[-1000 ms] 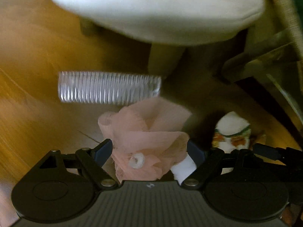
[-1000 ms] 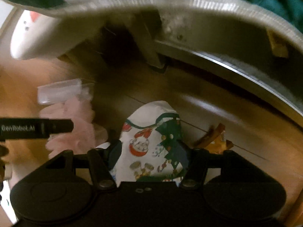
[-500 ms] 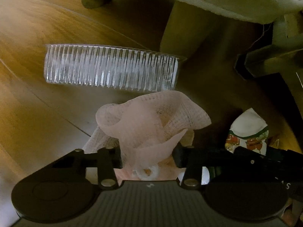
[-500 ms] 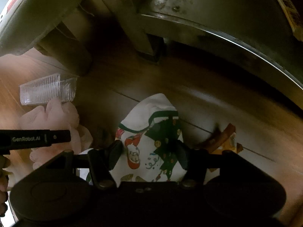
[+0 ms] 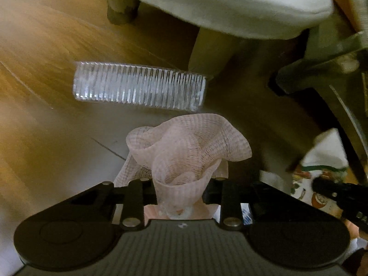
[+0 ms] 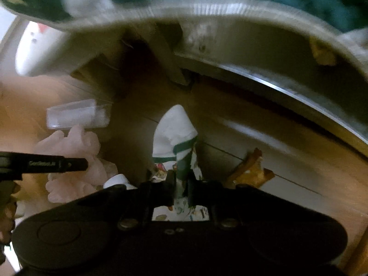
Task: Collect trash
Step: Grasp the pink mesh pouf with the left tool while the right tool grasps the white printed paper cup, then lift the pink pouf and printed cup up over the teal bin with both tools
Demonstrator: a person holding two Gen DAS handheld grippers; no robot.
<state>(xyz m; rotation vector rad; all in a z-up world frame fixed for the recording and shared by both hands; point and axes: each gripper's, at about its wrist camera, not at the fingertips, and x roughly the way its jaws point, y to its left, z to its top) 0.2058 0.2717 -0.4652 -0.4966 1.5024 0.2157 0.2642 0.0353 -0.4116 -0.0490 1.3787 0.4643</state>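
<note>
A pink foam net point(image 5: 188, 147) stands bunched between the fingers of my left gripper point(image 5: 179, 184), whose jaws are closing and squeeze its lower part into a narrow neck. My right gripper point(image 6: 181, 179) is closing too, pinching a Christmas-print paper napkin point(image 6: 174, 133) into a thin upright fold. The same napkin point(image 5: 322, 161) shows at the right edge of the left wrist view, and the net point(image 6: 76, 151) at the left of the right wrist view. Both grippers point down at a wooden floor point(image 5: 46, 69).
A clear ribbed plastic container point(image 5: 138, 92) lies on the floor just beyond the net. A brown scrap point(image 6: 250, 168) lies right of the napkin. A white cushion point(image 5: 230, 4) and furniture legs point(image 5: 122, 9) overhang the far side; a curved metal rim point(image 6: 276, 87) runs on the right.
Both grippers went from wide open to closed: the left onto the pink net, the right onto the napkin, which is now squeezed thin. The right gripper has risen a little.
</note>
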